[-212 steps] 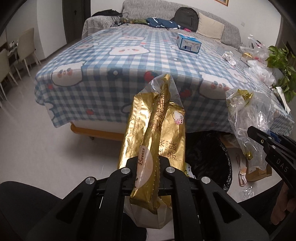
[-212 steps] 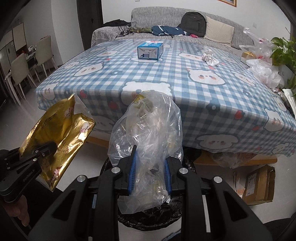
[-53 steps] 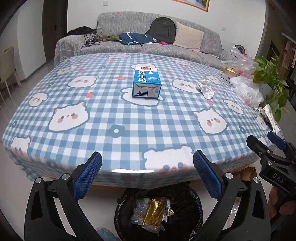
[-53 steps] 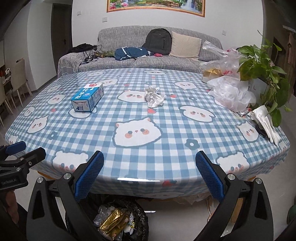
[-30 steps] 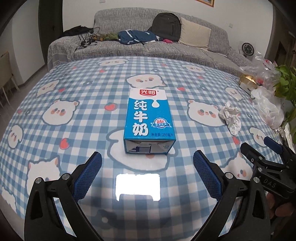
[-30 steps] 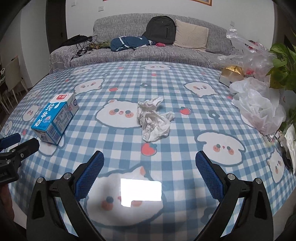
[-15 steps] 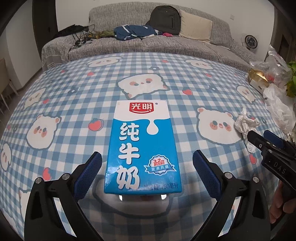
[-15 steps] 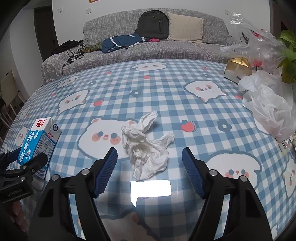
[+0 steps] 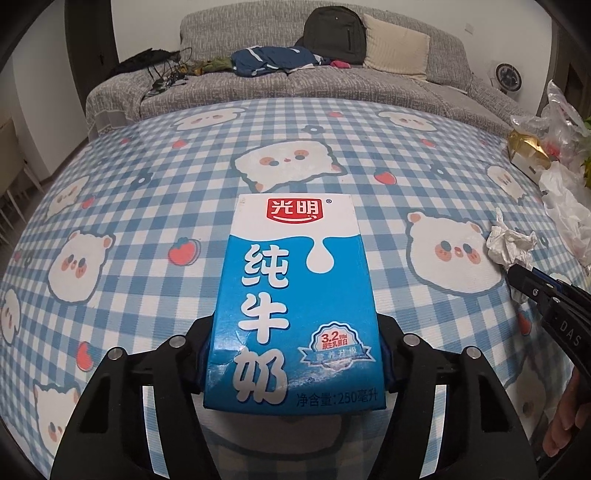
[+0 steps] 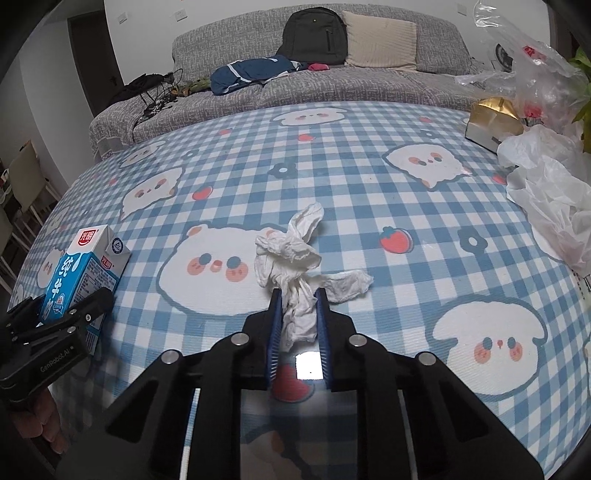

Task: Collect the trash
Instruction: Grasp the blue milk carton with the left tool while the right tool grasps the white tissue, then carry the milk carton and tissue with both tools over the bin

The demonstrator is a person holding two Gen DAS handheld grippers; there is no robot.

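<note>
A blue and white milk carton lies flat on the checked tablecloth. My left gripper is shut on its near end. The carton also shows in the right wrist view at the left, with the left gripper around it. A crumpled white tissue lies on the cloth at the middle. My right gripper is shut on its near part. In the left wrist view the tissue and the right gripper are at the right edge.
White plastic bags and a gold box sit at the table's right side, with clear bags behind. A grey sofa with a backpack, clothes and a pillow stands beyond the table. Chairs stand at the far left.
Both grippers moved from the bin out over the table. The left one has closed on the milk carton and the right one has closed on the tissue.
</note>
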